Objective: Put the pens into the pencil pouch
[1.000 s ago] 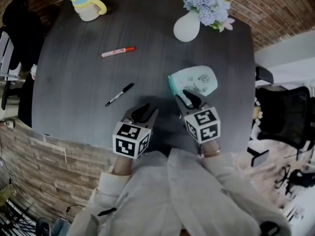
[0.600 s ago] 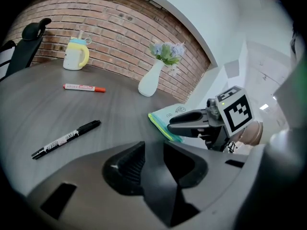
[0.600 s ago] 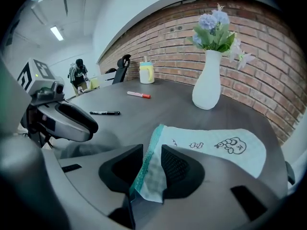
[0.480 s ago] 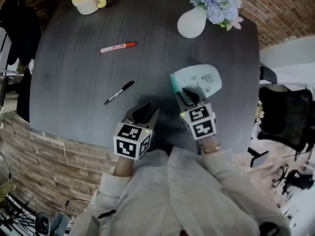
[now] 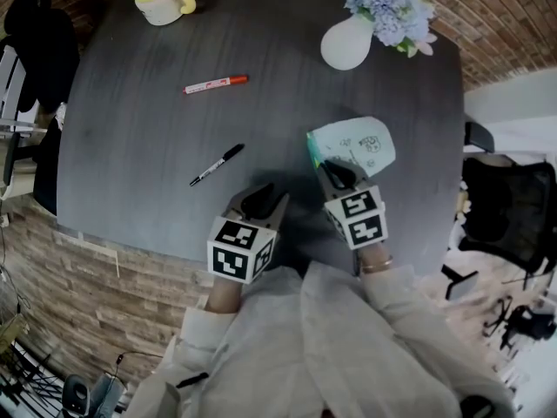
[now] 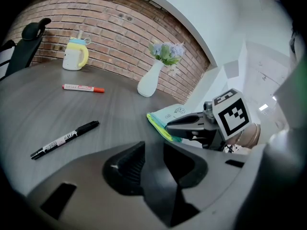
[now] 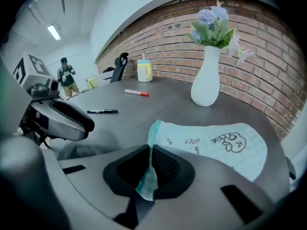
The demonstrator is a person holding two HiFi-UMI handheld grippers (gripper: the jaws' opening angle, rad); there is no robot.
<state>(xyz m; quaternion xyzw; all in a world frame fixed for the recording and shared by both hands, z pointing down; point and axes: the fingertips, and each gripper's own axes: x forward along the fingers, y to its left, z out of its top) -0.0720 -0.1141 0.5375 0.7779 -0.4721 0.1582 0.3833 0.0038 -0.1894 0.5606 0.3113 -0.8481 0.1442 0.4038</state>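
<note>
Head view looks steeply down on the table [image 5: 130, 146]; gripper views skim it low, sharing the vase [image 6: 148, 83]

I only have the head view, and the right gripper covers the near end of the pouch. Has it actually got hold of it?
Observer: Yes. In the right gripper view, the right gripper is shut on the pouch, with the teal edge pinched between its jaws.
Operator: And the left one, is it carrying a pen?
Observer: No. The left gripper has its jaws slightly apart with nothing between them. The black pen lies on the table, ahead and to its left.
Operator: Anyone near the table?
Observer: A person stands in the background, beyond the table's far end.
</note>
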